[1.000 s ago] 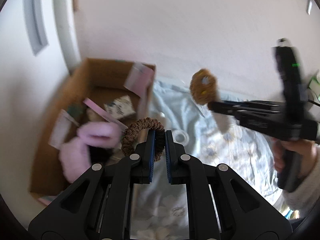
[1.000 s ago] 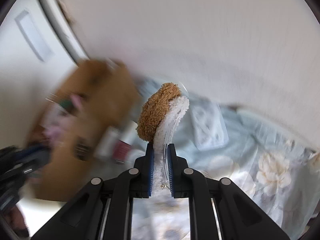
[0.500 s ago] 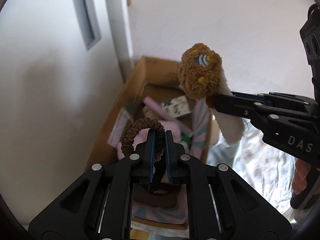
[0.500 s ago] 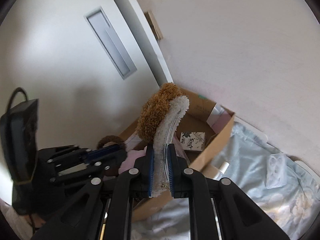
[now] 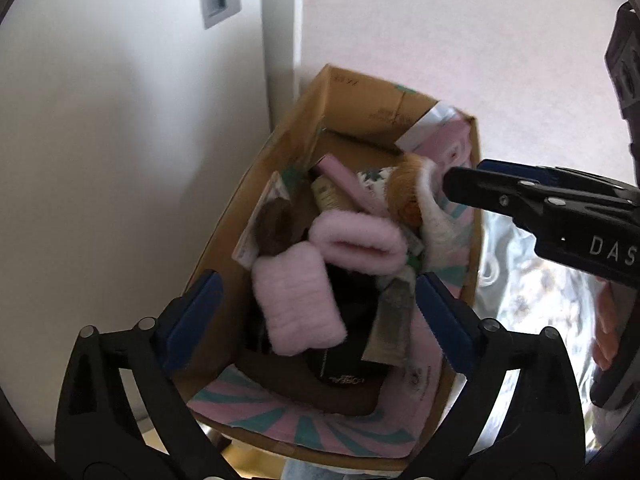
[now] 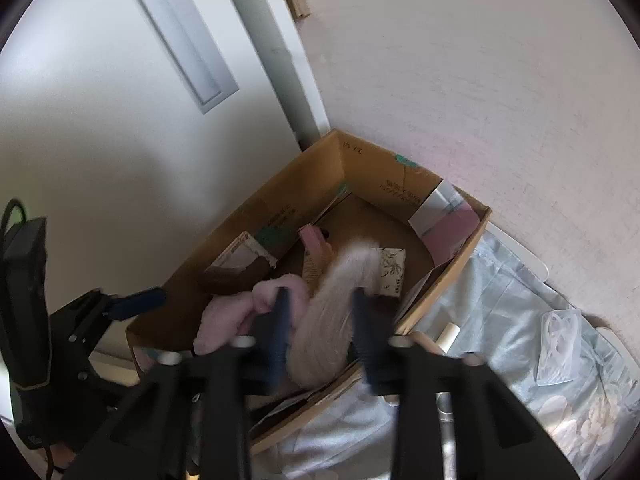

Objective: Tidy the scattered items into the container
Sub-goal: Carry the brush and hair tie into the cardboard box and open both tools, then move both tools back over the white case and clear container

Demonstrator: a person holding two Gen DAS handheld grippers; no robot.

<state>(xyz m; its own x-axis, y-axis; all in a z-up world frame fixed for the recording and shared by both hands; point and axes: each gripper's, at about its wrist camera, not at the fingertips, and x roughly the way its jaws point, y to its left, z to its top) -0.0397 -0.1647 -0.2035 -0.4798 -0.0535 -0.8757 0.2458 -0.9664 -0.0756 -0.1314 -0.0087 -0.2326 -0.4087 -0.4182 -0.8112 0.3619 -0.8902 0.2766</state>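
An open cardboard box (image 5: pixel 362 98) (image 6: pixel 280 204) stands in a corner and holds several items. My left gripper (image 5: pixel 316 316) is open and empty above the box. A brown scrunchie (image 5: pixel 276 228) lies inside at the left, by pink fluffy rolls (image 5: pixel 298 304). My right gripper (image 6: pixel 320 324) is open over the box. The brown and white plush headband (image 5: pixel 416 200) (image 6: pixel 332 320) sits between its spread fingers, blurred, falling into the box.
White walls and a door frame (image 5: pixel 280 40) close the box in at the back and left. A floral bedspread (image 6: pixel 520 360) lies to the right, with a clear plastic case (image 6: pixel 558 348) and a small white tube (image 6: pixel 448 336) on it.
Both grippers opened over the box. The scrunchie left my left gripper and lies in the box. The headband slipped from my right gripper and is dropping in.
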